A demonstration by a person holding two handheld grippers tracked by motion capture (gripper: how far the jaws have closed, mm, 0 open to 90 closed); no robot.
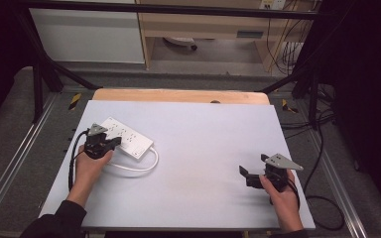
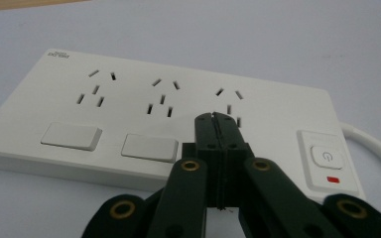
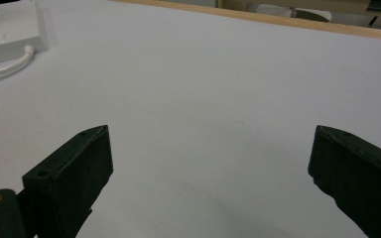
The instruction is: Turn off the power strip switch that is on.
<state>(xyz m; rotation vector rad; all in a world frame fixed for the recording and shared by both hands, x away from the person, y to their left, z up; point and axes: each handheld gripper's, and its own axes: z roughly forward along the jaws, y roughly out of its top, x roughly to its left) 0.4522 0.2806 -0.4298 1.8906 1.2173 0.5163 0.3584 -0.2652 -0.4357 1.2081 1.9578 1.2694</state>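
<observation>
The left hand-held gripper, jaws pressed together on nothing, hangs over the white power strip. The right hand-held gripper is spread wide above bare desk, the strip well off to its left.

— Where does the power strip lie?

— On the table, just ahead of the left gripper, whose tips sit pressed together over its near edge. The power button is right of those tips, two flat covers left of them, the sockets beyond.

— And its cable?

— It leaves the strip's end right of the tips and loops back toward the left hand.

— The right gripper?

— Well apart from the strip, tips spread wide with bare table between them.
</observation>
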